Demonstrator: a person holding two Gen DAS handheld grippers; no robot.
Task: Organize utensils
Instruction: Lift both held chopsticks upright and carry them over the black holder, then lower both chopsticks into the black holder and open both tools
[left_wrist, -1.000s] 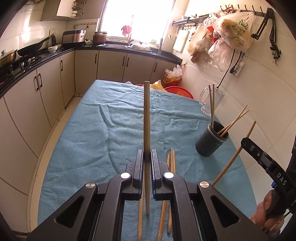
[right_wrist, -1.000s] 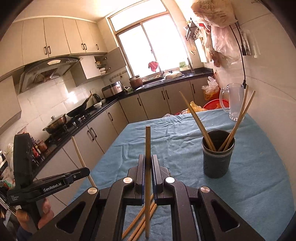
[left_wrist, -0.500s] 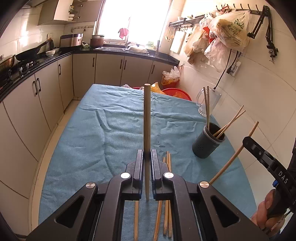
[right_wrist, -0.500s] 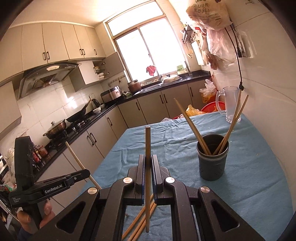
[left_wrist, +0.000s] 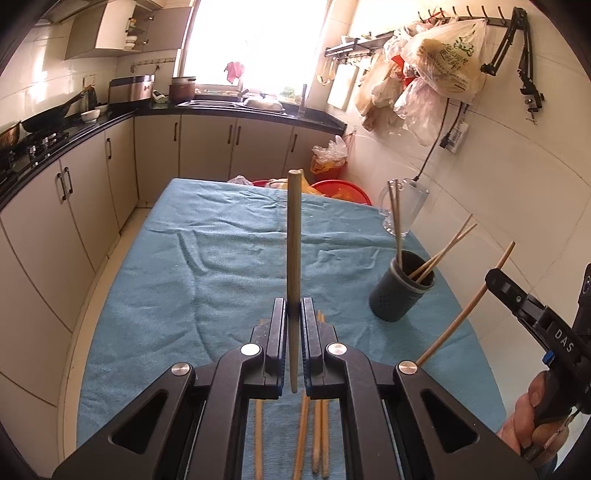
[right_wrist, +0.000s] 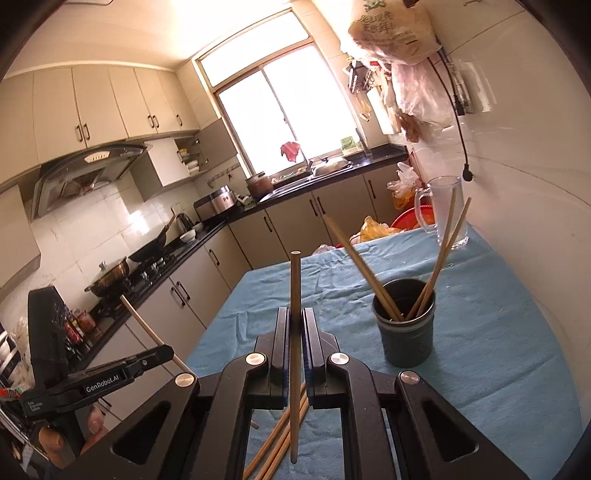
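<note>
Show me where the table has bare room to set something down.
Free: the blue cloth left of the dark cup, up to the far edge. Crowded: loose chopsticks under the left gripper; the cup and glass mug along the wall side.

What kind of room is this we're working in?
A home kitchen, by the look of it: a range hood over a stove with a wok, and a sink under the window.

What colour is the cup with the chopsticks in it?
Dark grey cup; clearest in the right wrist view.
</note>
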